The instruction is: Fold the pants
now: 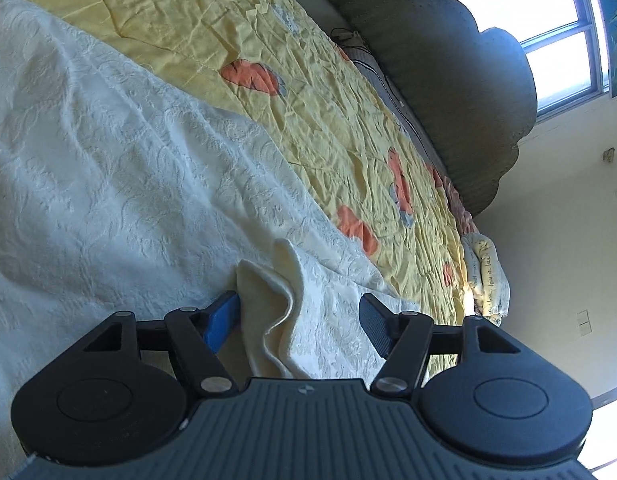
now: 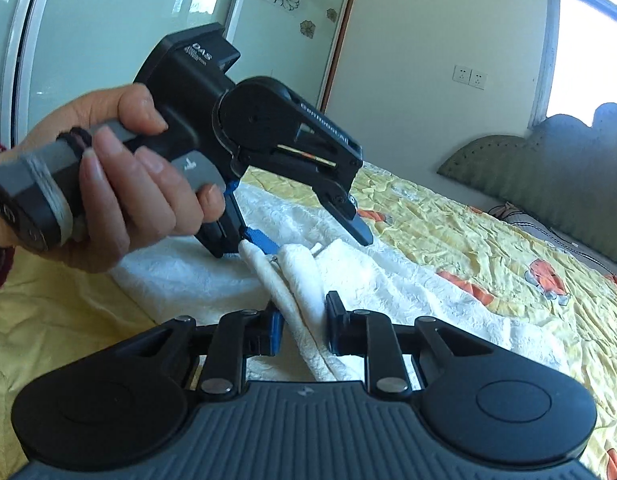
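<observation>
The white textured pants (image 1: 108, 168) lie spread on the yellow bedspread (image 1: 308, 92). My left gripper (image 1: 300, 320) is open, its jaws wide apart around a raised fold of the pants' edge (image 1: 276, 292). In the right wrist view the left gripper (image 2: 312, 240) shows held by a hand, open over the same bunched edge (image 2: 296, 268). My right gripper (image 2: 304, 328) stands with its jaws on either side of a ridge of the white pants (image 2: 304, 320), a small gap showing on each side, so it is open.
The bed has a grey-green scalloped headboard (image 1: 460, 92) at its far end under a window (image 1: 548, 36). A rolled printed blanket (image 1: 486, 276) lies at the bed's edge. A mirrored wardrobe (image 2: 108, 20) and a wall with sockets (image 2: 468, 76) stand behind.
</observation>
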Demonstrator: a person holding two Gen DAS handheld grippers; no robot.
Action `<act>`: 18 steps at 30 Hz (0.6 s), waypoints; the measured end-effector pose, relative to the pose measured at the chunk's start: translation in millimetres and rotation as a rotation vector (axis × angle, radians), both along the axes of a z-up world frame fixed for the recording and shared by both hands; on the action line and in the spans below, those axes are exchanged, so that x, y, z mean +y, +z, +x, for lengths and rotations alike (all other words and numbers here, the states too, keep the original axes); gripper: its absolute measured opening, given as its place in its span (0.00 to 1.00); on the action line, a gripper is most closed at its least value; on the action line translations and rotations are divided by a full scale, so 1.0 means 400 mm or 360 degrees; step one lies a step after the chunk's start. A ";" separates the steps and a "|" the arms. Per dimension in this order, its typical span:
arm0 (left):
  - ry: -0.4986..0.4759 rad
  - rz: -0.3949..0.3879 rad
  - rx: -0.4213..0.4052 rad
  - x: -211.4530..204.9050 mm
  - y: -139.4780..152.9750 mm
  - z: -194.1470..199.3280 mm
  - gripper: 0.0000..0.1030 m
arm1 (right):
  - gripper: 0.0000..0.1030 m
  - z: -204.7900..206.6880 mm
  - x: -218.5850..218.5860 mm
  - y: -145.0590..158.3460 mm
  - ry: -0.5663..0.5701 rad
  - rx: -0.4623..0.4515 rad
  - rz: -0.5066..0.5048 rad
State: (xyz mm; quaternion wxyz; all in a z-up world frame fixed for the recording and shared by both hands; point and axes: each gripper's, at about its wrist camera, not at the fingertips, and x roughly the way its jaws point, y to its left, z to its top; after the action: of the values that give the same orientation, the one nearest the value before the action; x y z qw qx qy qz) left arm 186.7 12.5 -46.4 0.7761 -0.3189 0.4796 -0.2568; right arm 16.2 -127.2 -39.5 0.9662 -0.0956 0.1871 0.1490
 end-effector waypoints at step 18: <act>-0.0042 0.0683 -0.0538 -0.068 0.047 -0.039 0.41 | 0.29 0.010 0.059 -0.013 0.0098 0.0124 -0.0289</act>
State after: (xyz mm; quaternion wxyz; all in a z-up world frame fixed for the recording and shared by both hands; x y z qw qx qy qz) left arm 171.0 -14.7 -27.7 0.8915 -0.0935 0.3909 -0.2090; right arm 20.2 -103.7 -44.5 0.9406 -0.1826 0.2343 0.1646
